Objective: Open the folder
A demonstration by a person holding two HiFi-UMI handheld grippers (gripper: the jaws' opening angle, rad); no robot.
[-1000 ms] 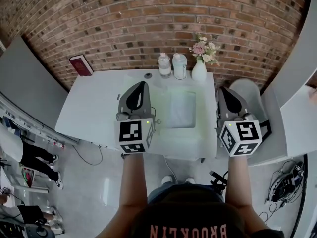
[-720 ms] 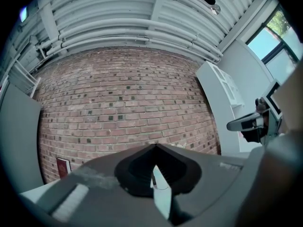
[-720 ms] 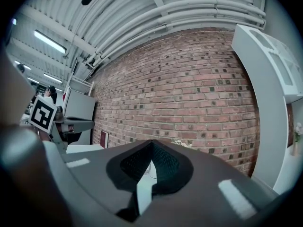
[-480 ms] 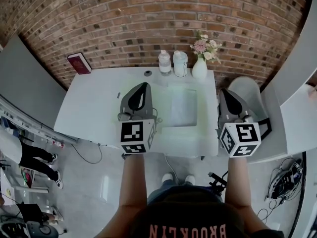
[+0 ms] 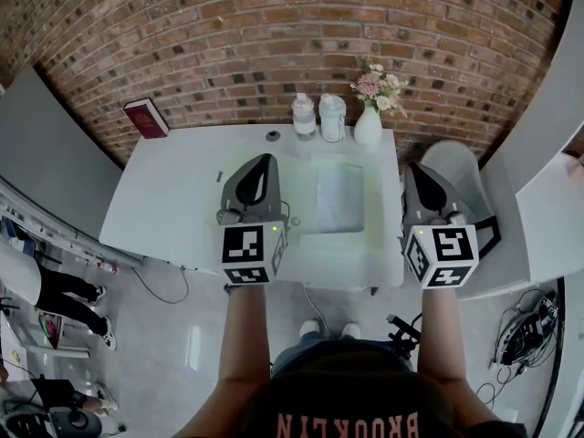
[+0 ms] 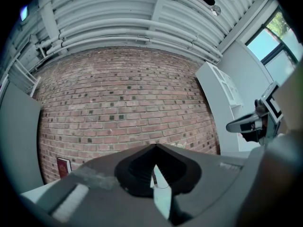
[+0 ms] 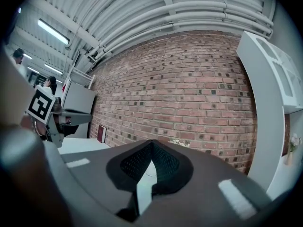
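A pale translucent folder [image 5: 338,197] lies flat and closed on the white table [image 5: 173,199], right of the table's middle. My left gripper [image 5: 263,159] is held level over the table just left of the folder, jaws shut and empty. My right gripper [image 5: 410,166] hovers level past the table's right edge, beside the folder, jaws together with nothing in them. Neither touches the folder. The left gripper view shows its shut tips [image 6: 155,148] aimed at the brick wall. In the right gripper view the tips [image 7: 152,143] also meet.
At the table's back edge stand two bottles [image 5: 304,117], a white vase of flowers [image 5: 368,128] and a small dark disc [image 5: 273,138]. A red book [image 5: 146,117] leans on the brick wall. A white chair [image 5: 461,176] sits to the right. A person [image 5: 36,286] stands on the floor at the left.
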